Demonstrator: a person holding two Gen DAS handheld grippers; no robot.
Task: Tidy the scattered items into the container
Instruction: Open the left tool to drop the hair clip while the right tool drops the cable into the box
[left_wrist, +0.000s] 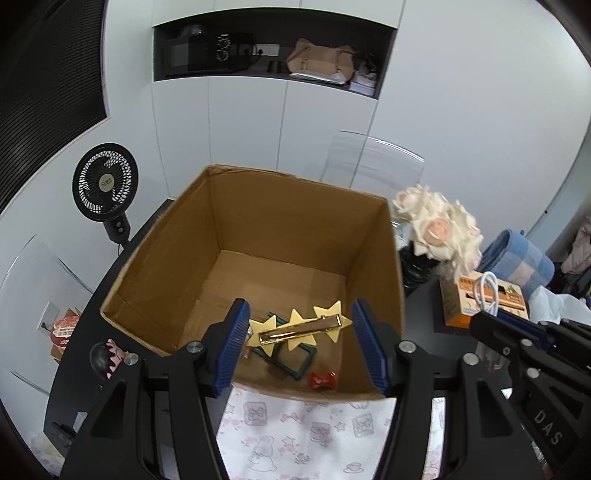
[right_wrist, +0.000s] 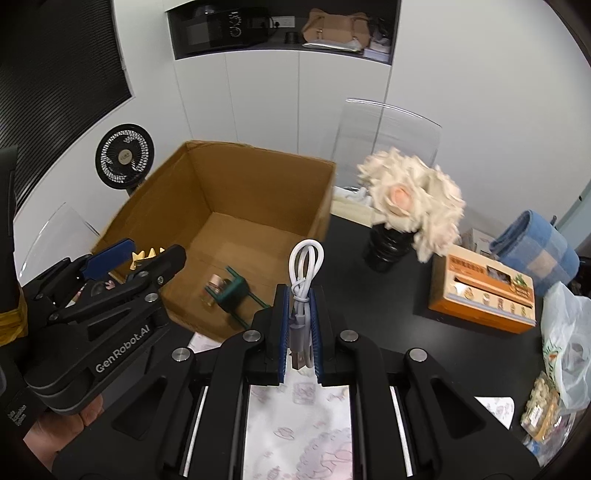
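Left gripper (left_wrist: 299, 339) is sitting over the near edge of the open brown cardboard box (left_wrist: 266, 221), fingers spread wide apart. Between its blue pads (left_wrist: 231, 347) there's a gold hair clip with three yellow stars (left_wrist: 299, 326); can't tell if it's touching either pad or just loose in the gap. Under and just past the clip, on the box floor, is a dark green wire-frame stand (left_wrist: 295, 360), and slightly right of that a small red wrapped candy (left_wrist: 323, 379). From the right wrist view there's also a small pinkish roll (right_wrist: 214, 288) next to the green stand.

Right gripper (right_wrist: 300, 332) is clamped on a coiled white USB cable (right_wrist: 304, 273), loops sticking up past the fingertips and the plug end hanging down between the pads. It's off to the right of the box, not over it, above the black table (right_wrist: 369, 295).

Further ahead and right of that gripper: cream fabric roses in a black ribbed vase (right_wrist: 410, 199), an orange printed carton (right_wrist: 484, 295), and a rolled blue checked blanket (right_wrist: 535, 254). A pink-patterned white cloth (left_wrist: 306, 435) lies right below both grippers.
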